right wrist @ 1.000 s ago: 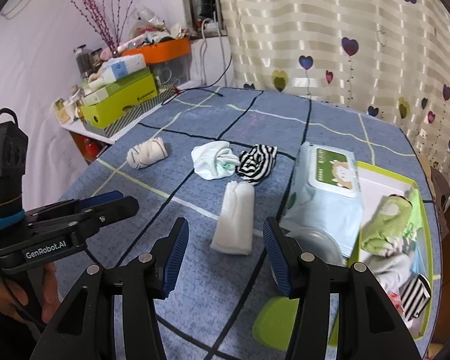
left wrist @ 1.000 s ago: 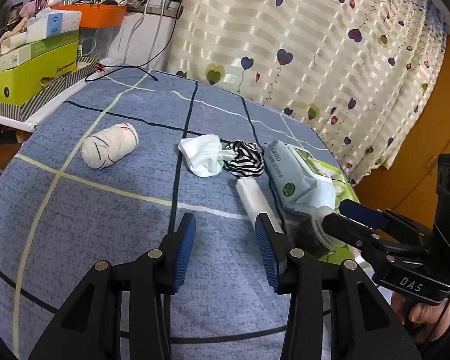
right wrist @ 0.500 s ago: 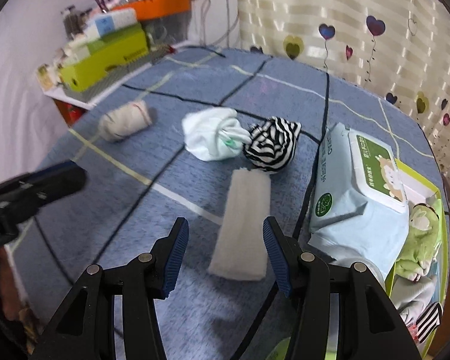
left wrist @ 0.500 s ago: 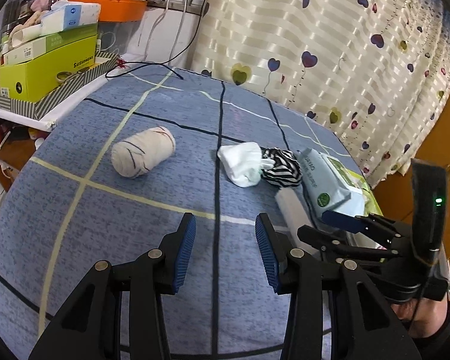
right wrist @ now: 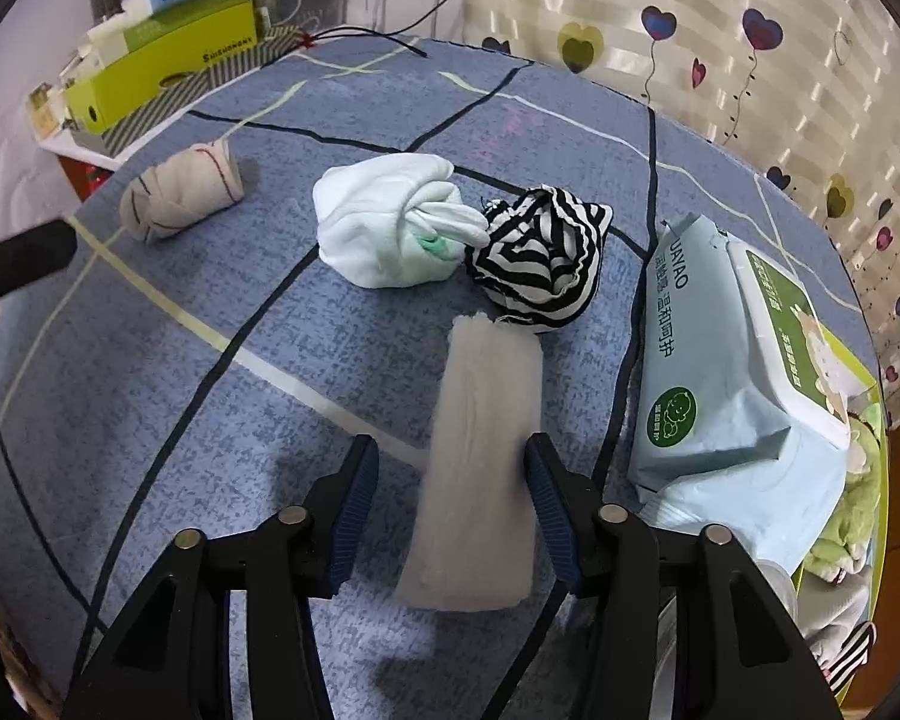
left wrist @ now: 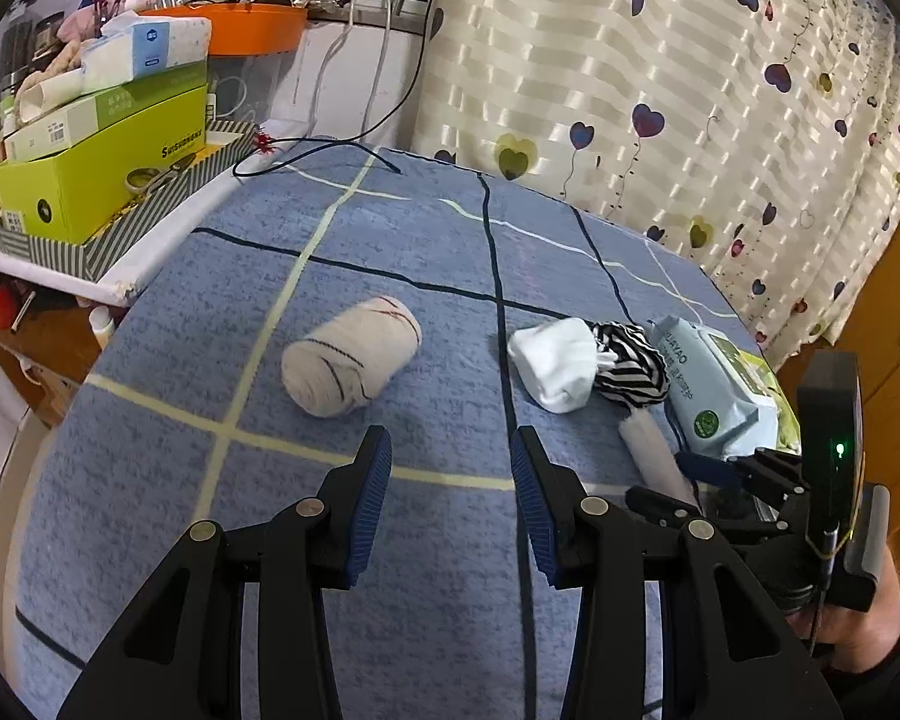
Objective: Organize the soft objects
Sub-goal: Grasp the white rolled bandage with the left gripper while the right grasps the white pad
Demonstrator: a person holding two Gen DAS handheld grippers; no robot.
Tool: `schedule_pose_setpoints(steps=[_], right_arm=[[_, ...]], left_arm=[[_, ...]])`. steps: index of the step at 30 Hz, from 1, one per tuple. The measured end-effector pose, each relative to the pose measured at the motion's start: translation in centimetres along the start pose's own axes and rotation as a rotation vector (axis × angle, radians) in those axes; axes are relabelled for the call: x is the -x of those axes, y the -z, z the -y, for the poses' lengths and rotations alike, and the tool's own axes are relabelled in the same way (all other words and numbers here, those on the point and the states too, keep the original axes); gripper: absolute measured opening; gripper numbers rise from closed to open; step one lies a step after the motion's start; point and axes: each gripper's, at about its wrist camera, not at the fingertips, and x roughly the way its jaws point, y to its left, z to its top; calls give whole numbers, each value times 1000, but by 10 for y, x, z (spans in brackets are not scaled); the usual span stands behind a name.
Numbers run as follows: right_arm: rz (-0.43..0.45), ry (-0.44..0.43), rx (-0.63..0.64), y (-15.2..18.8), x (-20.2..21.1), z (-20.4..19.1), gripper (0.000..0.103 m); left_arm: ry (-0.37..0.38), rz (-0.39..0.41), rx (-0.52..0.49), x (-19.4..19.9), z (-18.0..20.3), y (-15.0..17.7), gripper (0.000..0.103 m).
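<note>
Right gripper (right wrist: 447,501): I held it wide open, low over the bed, its blue pads either side of the near half of the white cotton pad; the right pad was close against the pad's edge, the left pad stood apart from it, and nothing was gripped.
Left gripper (left wrist: 450,501): I held it wide open and empty above the blue checked bedspread (left wrist: 210,540), pointing toward the rolled beige sock.
White cotton pad (right wrist: 480,468): it lay flat and lengthwise on the bedspread, its far end touching the striped bundle.
Black-and-white striped cloth bundle (right wrist: 540,264): it sat toward the middle of the bed, touching the white bundle on its left.
White cloth bundle (right wrist: 390,228): it was balled up with a bit of green showing at its knot, beside the striped one.
Rolled beige sock (left wrist: 351,363): it lay on its side well apart from the others, toward the bed's left edge.
Wet wipes pack (right wrist: 738,396): it lay pale blue near the bed's right edge, just beside the cotton pad.
Green tray (right wrist: 873,378): it sat at the right edge behind the wipes pack, holding a light green soft item and other cloths.
Shelf beyond the far left corner: it carried a lime-green box (left wrist: 102,174).
</note>
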Motion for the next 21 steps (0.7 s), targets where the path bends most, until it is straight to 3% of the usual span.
schedule_pose_setpoints(steps=[2, 5, 11, 17, 21], right_arm=[[4, 21, 15, -1, 0, -1, 29], [13, 23, 25, -1, 2, 1, 22], [55, -8, 34, -1, 18, -1, 18], [100, -48, 44, -3, 36, -10, 18], [115, -69, 51, -6, 42, -15, 18]], left_arm=[[-9, 4, -16, -2, -3, -5, 43], [-28, 13, -46, -4, -6, -13, 43], [-70, 33, -117, -13, -14, -31, 43], [-109, -6, -198, -40, -25, -41, 43], [-89, -42, -237, -60, -30, -44, 43]])
